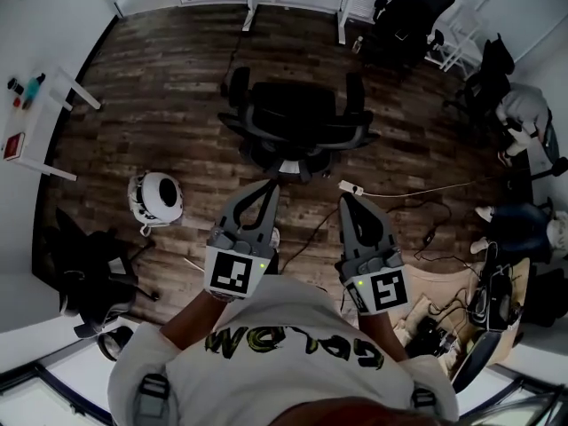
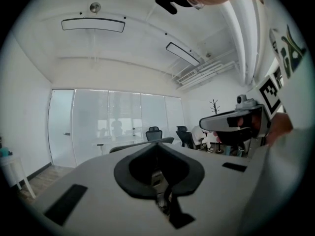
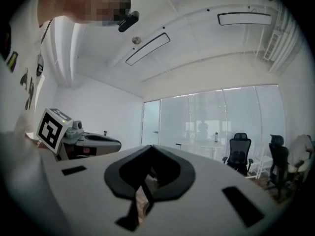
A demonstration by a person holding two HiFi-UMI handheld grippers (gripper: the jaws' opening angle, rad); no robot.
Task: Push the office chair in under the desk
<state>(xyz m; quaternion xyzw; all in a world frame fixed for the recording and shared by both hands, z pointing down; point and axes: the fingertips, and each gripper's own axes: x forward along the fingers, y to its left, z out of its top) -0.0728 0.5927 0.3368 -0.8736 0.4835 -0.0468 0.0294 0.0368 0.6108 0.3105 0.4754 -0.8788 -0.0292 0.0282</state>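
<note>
Nearest the person, the left gripper (image 1: 270,186) and the right gripper (image 1: 347,199) are held level side by side, each with its jaws together and nothing between them. Their tips lie just short of the black office chair (image 1: 297,118); contact cannot be confirmed. The chair stands on open wood floor (image 1: 160,78), well apart from the white desk (image 1: 251,9) beyond. Judging by this, the whole push remains to be done.

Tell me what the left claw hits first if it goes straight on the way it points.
Probably the office chair. The shut left claw points at its back, just ahead with nothing between. Whether the heights match is unclear from above, so it might only skim the top edge.
</note>
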